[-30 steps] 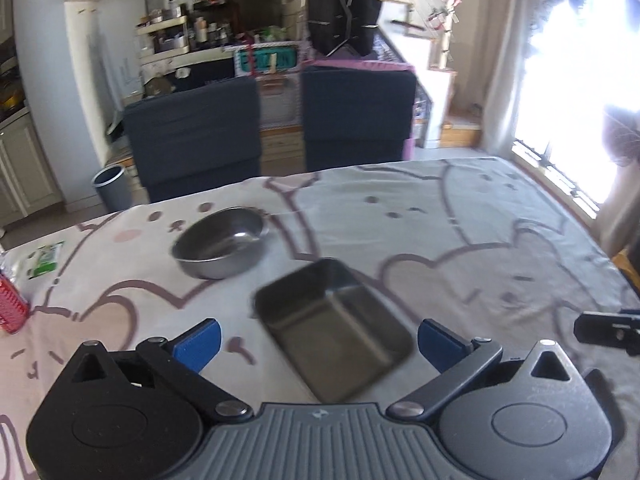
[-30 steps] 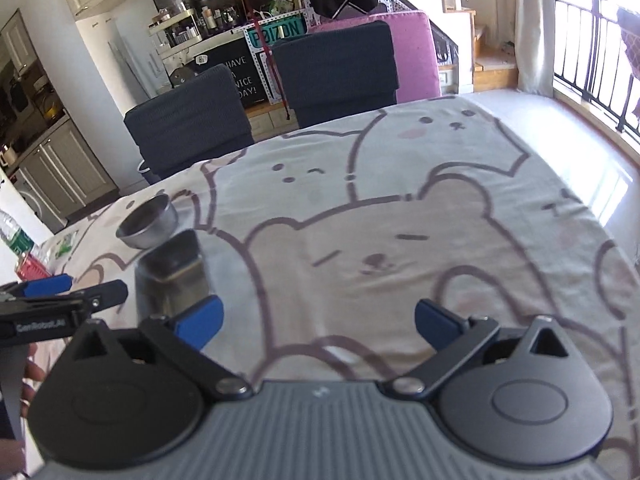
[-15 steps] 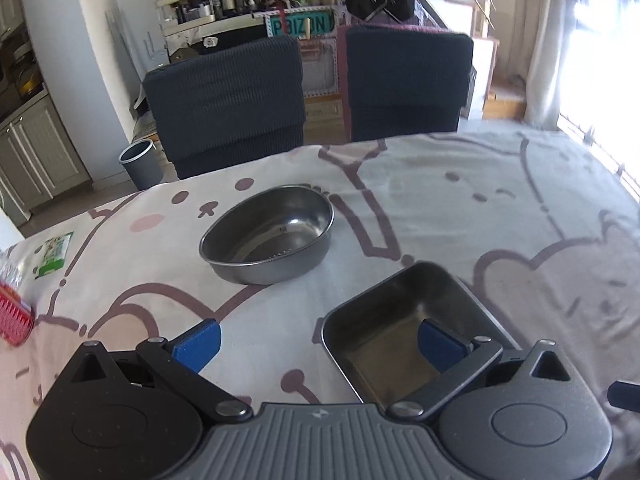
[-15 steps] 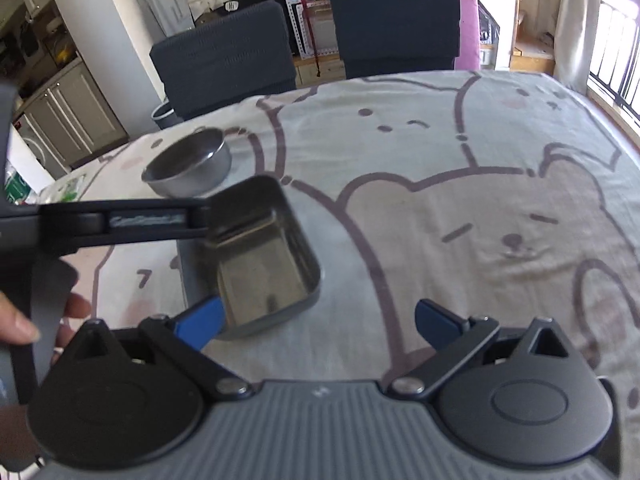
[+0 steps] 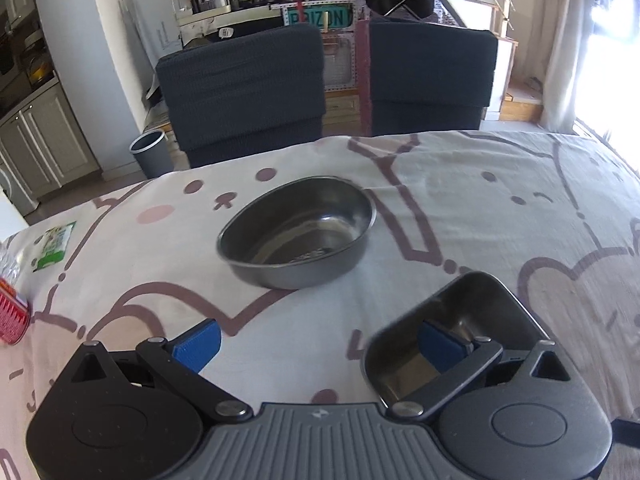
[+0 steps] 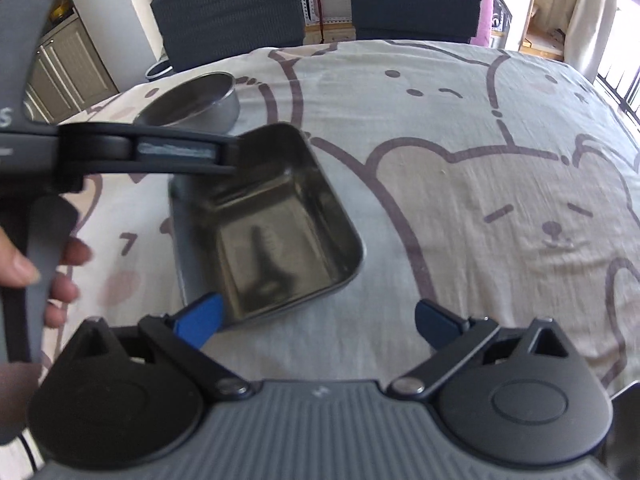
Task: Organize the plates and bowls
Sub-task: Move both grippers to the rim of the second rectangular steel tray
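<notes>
Tray [image 5: 460, 328]: metal, rectangular, on the counter [image 5: 500, 208], near right; bowl [image 5: 298, 232] lies beyond it, apart.
Left fingers [image 5: 318, 342]: spread wide, holding nothing; my right pad [image 5: 440, 344] hangs inside the tray, left pad over cloth, straddling its left wall.
Right fingers [image 6: 318, 318]: wide open, empty, at the tray's near edge.
Handling: I judge it light, stiff, slick steel.
Hold: pinch the thin wall near a corner; firm squeeze, or it slides.
</notes>
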`<state>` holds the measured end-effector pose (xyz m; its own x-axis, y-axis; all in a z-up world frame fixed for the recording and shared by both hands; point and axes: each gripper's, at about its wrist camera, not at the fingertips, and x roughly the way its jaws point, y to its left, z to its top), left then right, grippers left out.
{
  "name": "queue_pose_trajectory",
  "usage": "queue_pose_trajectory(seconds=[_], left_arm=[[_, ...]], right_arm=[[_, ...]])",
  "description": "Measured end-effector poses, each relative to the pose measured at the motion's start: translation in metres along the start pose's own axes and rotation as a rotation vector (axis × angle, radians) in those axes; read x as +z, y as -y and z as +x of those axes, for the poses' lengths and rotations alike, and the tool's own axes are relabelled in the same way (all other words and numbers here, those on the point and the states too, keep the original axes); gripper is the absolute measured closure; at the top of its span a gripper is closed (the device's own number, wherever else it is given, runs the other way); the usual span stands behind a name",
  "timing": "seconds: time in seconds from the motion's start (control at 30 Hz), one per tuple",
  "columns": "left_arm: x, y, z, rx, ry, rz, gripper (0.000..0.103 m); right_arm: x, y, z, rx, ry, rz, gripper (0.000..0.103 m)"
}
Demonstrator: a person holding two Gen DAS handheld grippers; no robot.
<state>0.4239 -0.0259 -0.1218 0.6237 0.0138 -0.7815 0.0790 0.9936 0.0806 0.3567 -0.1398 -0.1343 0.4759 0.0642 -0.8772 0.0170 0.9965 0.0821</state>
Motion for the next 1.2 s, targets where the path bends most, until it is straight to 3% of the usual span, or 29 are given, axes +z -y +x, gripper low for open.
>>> queue_pose_trajectory(seconds=[0.5,0.7,0.93,1.07,1.2], left_arm=[[-0.018,0.0,-0.014,0.002,-0.081,0.139,0.0],[-0.025,0.0,-0.027,-0.012,-0.115,0.156,0.003],[-0.03,0.006,-0.028,-0.05,-0.17,0.138,0.036],[-0.032,0.009,-0.029,-0.092,-0.202,0.137,0.055],[-0.033,0.013,-0.031,-0.141,-0.208,0.128,0.078]], right_arm=[[0.006,0.033,0.003,-0.115,-0.004,-0.015,0.0],[0.013,0.045,0.001,-0.112,0.012,0.041,0.004],[0.018,0.05,-0.001,-0.024,0.006,0.096,0.036],[0.019,0.043,-0.003,0.017,0.005,0.046,0.06],[0.02,0.035,-0.004,0.03,0.005,0.001,0.074]])
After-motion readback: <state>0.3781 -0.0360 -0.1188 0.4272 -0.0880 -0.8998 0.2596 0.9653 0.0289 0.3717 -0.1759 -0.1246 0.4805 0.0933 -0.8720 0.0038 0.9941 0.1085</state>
